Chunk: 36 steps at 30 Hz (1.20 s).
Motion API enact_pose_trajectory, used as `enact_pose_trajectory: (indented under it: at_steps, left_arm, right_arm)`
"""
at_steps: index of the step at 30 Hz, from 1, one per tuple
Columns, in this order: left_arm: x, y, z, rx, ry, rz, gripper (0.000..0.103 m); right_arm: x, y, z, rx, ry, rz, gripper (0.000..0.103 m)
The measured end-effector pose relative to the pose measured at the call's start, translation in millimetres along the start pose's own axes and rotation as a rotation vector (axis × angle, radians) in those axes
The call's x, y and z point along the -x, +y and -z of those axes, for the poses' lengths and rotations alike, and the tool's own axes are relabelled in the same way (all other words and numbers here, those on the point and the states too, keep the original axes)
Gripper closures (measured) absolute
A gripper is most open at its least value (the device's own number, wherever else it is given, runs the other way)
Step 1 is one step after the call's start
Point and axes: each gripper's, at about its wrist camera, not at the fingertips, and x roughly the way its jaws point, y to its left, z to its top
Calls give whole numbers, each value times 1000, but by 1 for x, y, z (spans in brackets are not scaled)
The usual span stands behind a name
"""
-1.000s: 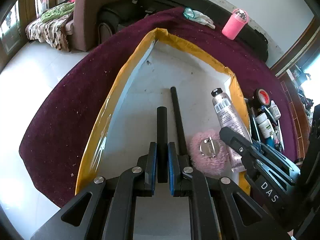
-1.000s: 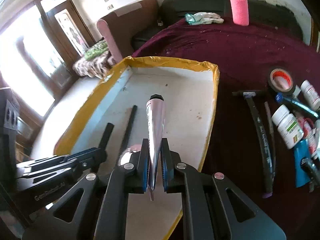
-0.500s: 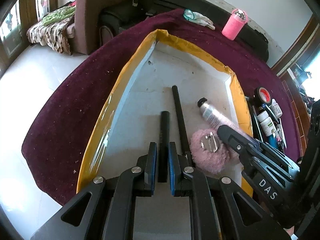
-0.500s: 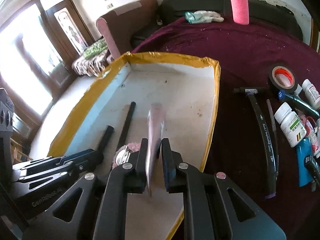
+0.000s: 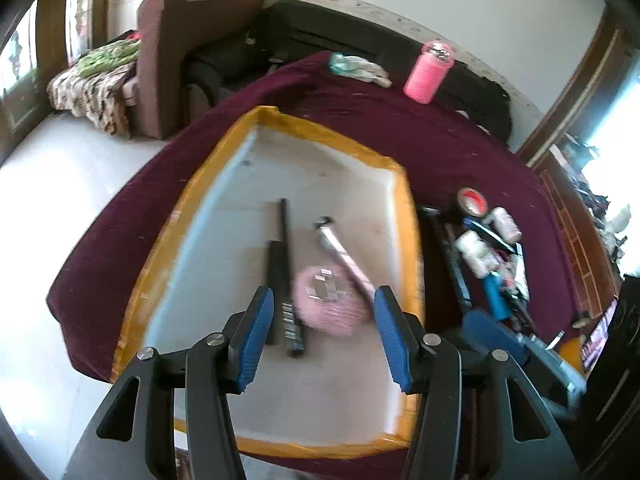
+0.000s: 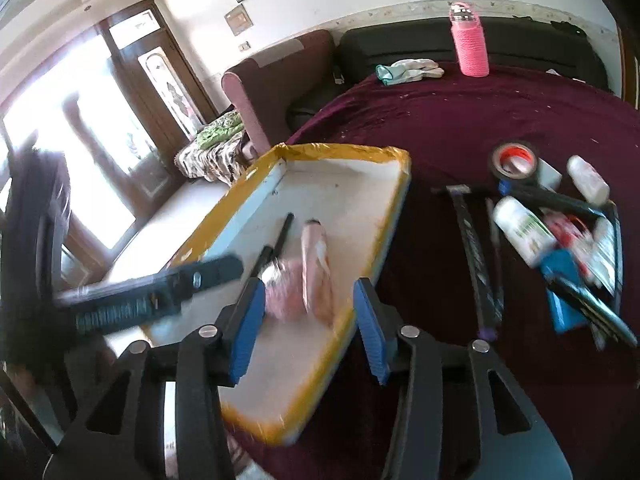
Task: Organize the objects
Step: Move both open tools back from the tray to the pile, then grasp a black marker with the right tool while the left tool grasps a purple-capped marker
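Both pairs of jaws stood wide and were opening further, and neither held anything. Between the blue pads of the left gripper [image 5: 324, 336] lay only open air above the tray [image 5: 192, 216], a shallow white one with a yellow taped rim, resting on a maroon cloth [image 5: 460, 148]. The right gripper [image 6: 310, 326] hung over the tray's near right edge, likewise clasping nothing; its pads touched no object.

Four things lay in the tray. A short black rod [image 5: 275, 276] lay just left of a longer black rod [image 5: 286, 256], the two side by side and close enough that contact could not be judged, both with their long axes running away from the left camera toward the tray's far end. A silver-pink tube [image 5: 344, 252] lay flat with its dark cap pointing toward the far end and its crimped tail toward the grippers, angled slightly across the rods' line. A pink fluffy puff [image 5: 328, 304] with a metal clip on top sat between the longer rod and the tube's tail, against both as far as the blur allowed.

On the cloth to the right of the tray lay a roll of tape [image 6: 514, 160], white bottles [image 6: 524, 230] and other small items, blurred.
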Motion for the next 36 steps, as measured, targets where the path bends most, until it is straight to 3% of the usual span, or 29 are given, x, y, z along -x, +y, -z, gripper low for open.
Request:
enact_pose_trajectory:
  at_steps: [8,16,36]
  left_arm:
    - [-1,-61,12,-93,20,63,56]
    - [-14,-109,23,-172,64,94,56]
    - [-40,-137,28,-209,129,95,56]
  right_arm:
    - [40,-41,43,-50,10,54,56]
    - [57,-87,54,-145,-1,99,56]
    - [78,-126,53,-189,-49,166,56]
